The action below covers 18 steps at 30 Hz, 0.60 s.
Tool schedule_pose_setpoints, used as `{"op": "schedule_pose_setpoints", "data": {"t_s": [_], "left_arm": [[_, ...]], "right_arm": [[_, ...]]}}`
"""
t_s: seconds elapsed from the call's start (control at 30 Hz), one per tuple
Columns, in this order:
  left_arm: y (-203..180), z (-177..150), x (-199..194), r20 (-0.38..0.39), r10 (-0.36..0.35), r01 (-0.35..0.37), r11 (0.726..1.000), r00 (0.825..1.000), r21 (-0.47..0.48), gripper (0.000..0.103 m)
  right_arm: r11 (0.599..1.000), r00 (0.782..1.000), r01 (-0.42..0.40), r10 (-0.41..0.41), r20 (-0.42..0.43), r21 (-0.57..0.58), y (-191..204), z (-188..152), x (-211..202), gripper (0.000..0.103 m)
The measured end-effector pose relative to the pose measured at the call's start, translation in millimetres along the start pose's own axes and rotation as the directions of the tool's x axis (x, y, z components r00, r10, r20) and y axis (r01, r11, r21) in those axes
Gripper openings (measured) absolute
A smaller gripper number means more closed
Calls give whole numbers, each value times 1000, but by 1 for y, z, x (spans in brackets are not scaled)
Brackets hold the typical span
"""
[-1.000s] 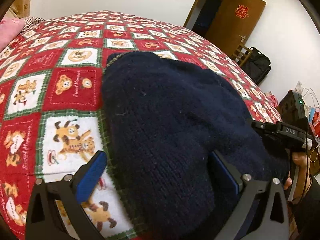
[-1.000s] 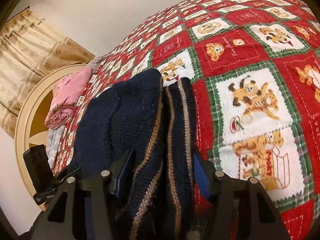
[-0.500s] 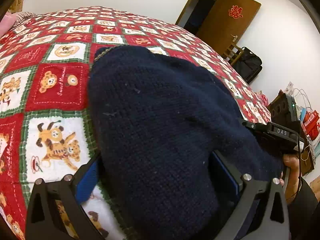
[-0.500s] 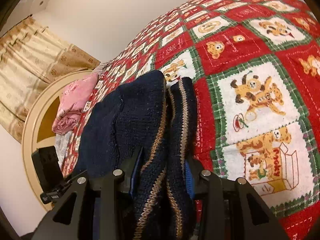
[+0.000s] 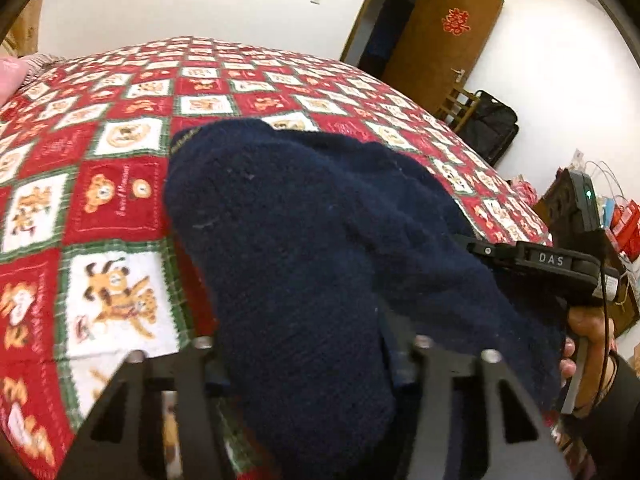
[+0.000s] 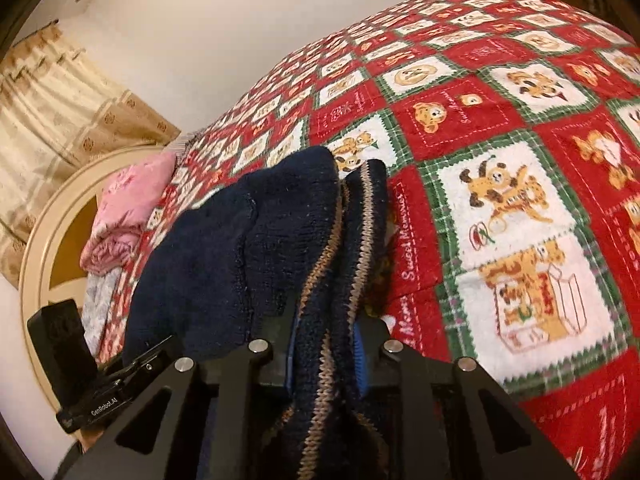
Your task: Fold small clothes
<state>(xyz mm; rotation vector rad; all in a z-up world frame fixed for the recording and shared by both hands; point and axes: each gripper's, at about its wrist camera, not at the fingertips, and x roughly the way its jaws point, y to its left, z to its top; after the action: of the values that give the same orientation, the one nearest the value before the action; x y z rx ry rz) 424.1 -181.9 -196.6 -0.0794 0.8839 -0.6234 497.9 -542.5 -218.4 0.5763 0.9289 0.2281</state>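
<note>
The navy knit sweater (image 5: 304,248) lies bunched on the near part of the bed, its bulk running between the two tools, with a tan-striped ribbed hem (image 6: 352,248) turned up on its right side. The left tool (image 5: 308,360) is closing on a thick navy fold that fills the gap between its jaws; its pads are hidden by the cloth, yet the knit looks squeezed there. The right tool (image 6: 326,356) is also closing, and its blue pads (image 6: 362,354) press on the striped hem. Judging by this, a fold is only being started: both ends are gripped, the garment is still a rumpled heap with no neat rectangle, so laying it over, squaring and smoothing seem left to do. Beneath it the bedspread (image 5: 120,208) is a red, white and green patchwork of teddy bears, bare to the far edge. At the far left of the bed sit a pink folded cloth (image 6: 128,208) and a cream round headboard (image 6: 44,240), with beige curtains (image 6: 52,116) behind. To the far right stand a brown door (image 5: 440,44) with a red emblem, a black bag (image 5: 490,124) on a wooden chair, and white walls.
</note>
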Motion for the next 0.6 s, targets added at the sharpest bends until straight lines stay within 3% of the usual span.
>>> {"op": "schedule_pose_setpoints", "data": {"t_s": [0.17,0.37,0.6], "left_arm": [[-15,2,-33,45,34,-34,999,998,11,41],[-28,-2,-92,124,23,-26,999,992,22,40],[-17,-23,-160,198,50,-51,999,979,-1,40]], "right_arm": [[999,998,-35,35,48,-2,20,-4,-25,19],[995,992,-97,99,75,-33,60,-19,-49,19],[977,977,-192,199,71,-92,121,-46,-69,19]]}}
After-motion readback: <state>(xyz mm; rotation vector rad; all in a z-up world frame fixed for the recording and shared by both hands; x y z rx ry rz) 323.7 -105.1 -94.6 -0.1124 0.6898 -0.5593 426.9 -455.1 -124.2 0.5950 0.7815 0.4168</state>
